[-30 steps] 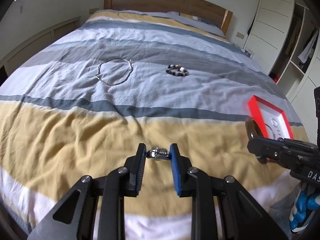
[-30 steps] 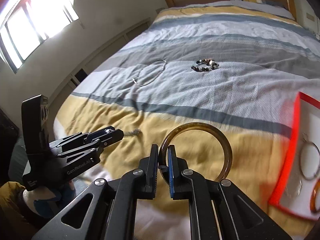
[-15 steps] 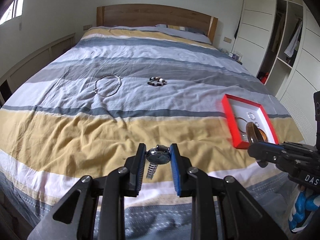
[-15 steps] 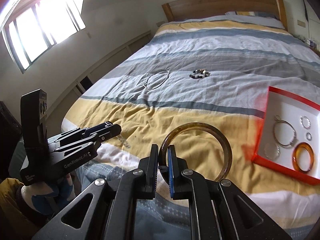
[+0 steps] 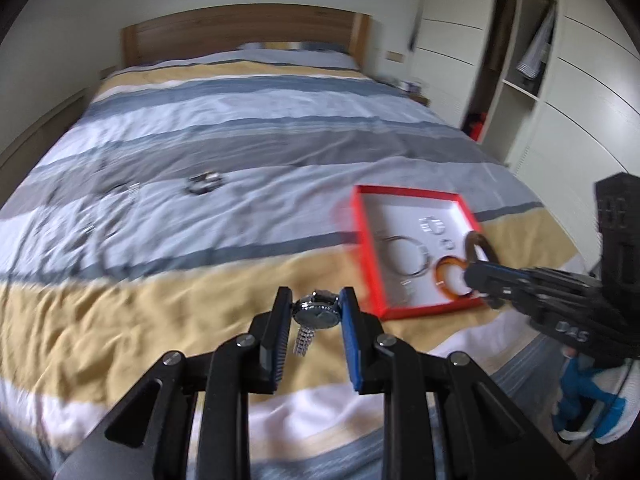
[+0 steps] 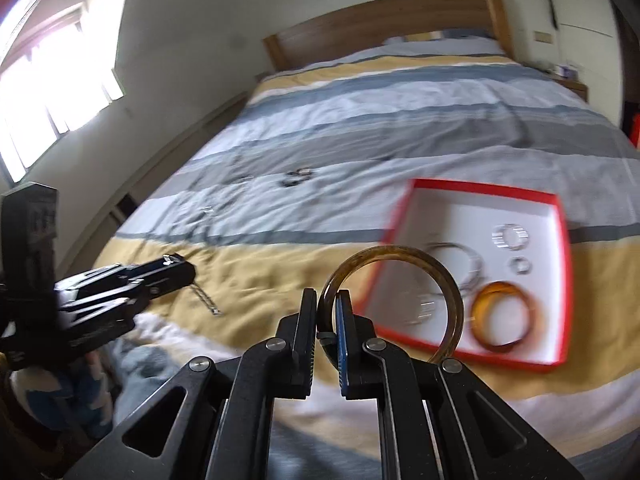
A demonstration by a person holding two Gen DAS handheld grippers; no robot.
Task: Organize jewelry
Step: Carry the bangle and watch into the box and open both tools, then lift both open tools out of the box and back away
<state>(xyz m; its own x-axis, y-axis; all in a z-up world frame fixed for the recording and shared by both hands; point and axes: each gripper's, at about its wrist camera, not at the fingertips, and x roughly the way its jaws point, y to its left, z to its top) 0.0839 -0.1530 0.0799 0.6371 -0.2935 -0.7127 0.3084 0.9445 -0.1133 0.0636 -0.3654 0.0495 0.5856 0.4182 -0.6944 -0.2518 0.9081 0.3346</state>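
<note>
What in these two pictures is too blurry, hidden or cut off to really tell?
- Necklace and beaded bracelet on the bed: motion blur, both views.
- Small silver pieces in the red tray: smeared, too small.
- Watch face: held side-on between left gripper jaws.
- Brown bangle bottom: hidden behind right gripper.

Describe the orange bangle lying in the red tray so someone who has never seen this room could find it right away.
On the striped bed, find the red-rimmed tray with a white floor on the yellow band. The orange-amber translucent bangle lies flat in its near corner. Its neighbours are silvery: a thin wire hoop and two small rings; it alone is thick and coloured.
</note>
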